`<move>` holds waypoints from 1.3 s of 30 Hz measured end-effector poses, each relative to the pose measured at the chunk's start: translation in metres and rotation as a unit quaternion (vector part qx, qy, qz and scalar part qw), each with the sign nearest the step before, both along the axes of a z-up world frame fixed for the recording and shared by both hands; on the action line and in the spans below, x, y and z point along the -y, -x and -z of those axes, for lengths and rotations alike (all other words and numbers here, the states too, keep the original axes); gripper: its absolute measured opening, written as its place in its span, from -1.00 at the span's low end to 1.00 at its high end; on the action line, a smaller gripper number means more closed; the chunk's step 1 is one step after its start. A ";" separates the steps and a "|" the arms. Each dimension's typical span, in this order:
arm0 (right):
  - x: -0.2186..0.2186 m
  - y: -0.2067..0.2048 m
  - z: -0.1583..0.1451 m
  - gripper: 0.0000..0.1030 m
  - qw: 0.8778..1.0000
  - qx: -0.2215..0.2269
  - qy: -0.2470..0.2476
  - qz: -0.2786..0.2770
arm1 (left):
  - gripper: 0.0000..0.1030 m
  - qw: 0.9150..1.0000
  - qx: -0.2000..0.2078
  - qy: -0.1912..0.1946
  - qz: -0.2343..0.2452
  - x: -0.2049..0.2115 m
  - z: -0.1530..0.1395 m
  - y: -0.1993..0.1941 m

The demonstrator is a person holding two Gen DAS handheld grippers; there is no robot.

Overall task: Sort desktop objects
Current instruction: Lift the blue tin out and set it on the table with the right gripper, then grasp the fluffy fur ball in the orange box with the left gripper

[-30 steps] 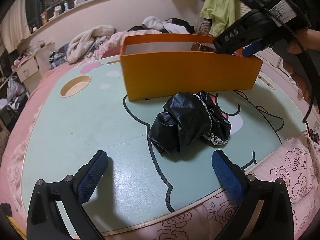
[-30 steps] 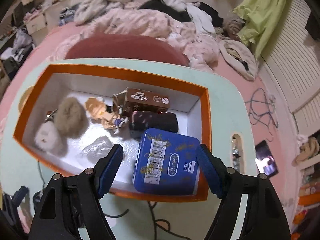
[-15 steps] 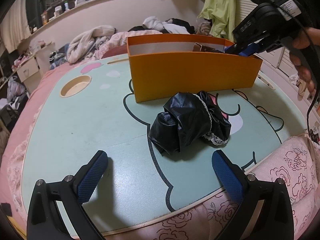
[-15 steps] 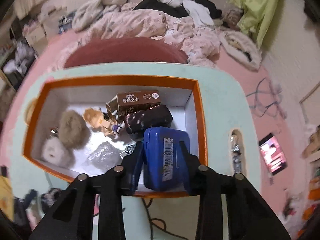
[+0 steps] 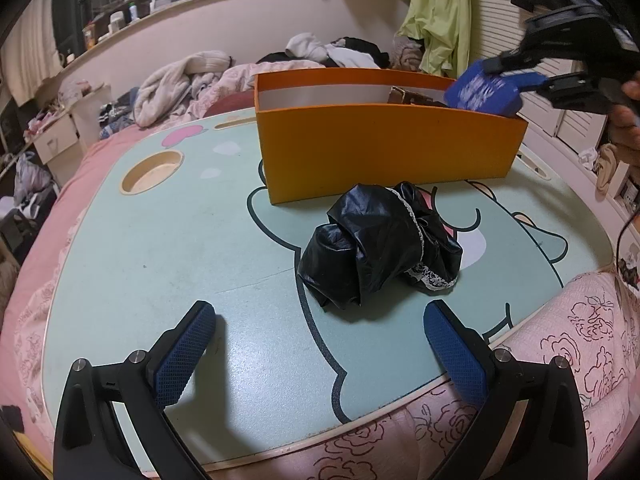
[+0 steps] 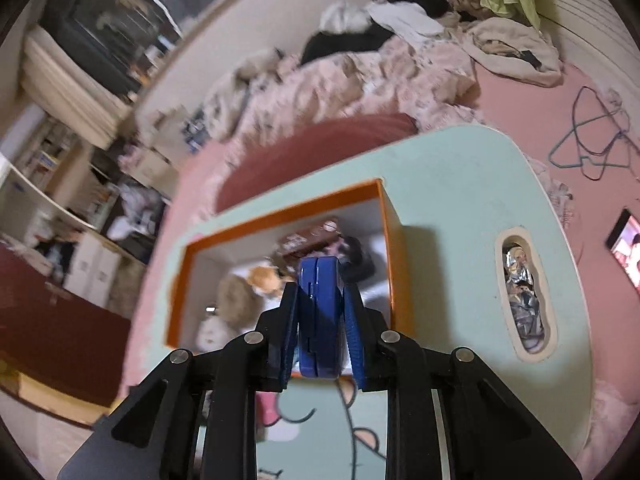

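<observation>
An orange box (image 5: 384, 148) stands on the mint-green table (image 5: 160, 248); it also shows in the right wrist view (image 6: 394, 240), holding a brown carton, plush toys and other small items. My right gripper (image 6: 320, 308) is shut on a blue tin (image 6: 320, 312), held edge-on above the box's near right corner; the tin shows blurred in the left wrist view (image 5: 486, 94). A crumpled black bag with lace trim (image 5: 380, 244) lies on the table in front of the box. My left gripper (image 5: 316, 344) is open and empty, low over the table, just short of the bag.
A round cup hole (image 5: 152, 171) sits at the table's far left and an oval slot (image 6: 524, 300) with foil-wrapped things at its right side. Pink bedding with piled clothes (image 5: 192, 80) surrounds the table. A lit phone (image 6: 626, 244) lies on the bed at right.
My right gripper closed on the blue tin inside the box, turned it on edge and lifted it up and back toward the box's near right corner. The left gripper stayed still.
</observation>
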State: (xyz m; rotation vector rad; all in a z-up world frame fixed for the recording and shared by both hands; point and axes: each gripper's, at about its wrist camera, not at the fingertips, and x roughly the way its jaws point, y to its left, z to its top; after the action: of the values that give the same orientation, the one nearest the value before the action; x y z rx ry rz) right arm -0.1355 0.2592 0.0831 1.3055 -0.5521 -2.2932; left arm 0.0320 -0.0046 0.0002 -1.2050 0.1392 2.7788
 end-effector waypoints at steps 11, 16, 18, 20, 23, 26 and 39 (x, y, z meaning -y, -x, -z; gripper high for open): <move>0.013 -0.075 0.008 -0.58 0.990 0.000 0.088 -0.107 | 1.00 1.000 -0.001 0.000 0.001 0.000 0.001 -0.001; 0.031 -0.069 0.054 -0.54 0.990 0.024 0.092 -0.108 | 1.00 1.000 -0.001 0.000 0.001 0.000 0.001 -0.002; 0.027 -0.069 0.052 -0.53 0.994 -0.010 0.075 -0.073 | 1.00 1.000 -0.001 0.000 0.001 0.001 0.001 -0.002; 0.021 -0.078 0.040 -0.33 0.997 -0.053 0.042 -0.044 | 1.00 1.000 -0.001 0.000 0.001 0.001 0.001 -0.002; 0.018 -0.105 0.026 0.28 0.994 -0.097 -0.009 -0.043 | 1.00 1.000 -0.001 0.000 0.001 0.002 0.001 -0.003; 0.028 -0.135 0.028 0.28 0.985 -0.125 -0.095 -0.068 | 1.00 1.000 -0.001 0.000 0.002 0.002 0.001 -0.003; 0.063 -0.133 0.095 0.81 0.954 -0.150 -0.234 -0.111 | 0.95 0.999 -0.025 -0.018 -0.029 0.014 -0.017 -0.008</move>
State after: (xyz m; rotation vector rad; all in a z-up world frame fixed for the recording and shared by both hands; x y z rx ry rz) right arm -0.0021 0.1960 -0.0124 1.1058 0.2457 -2.4431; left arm 0.0399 -0.0190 0.0170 -1.1486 0.0604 2.8492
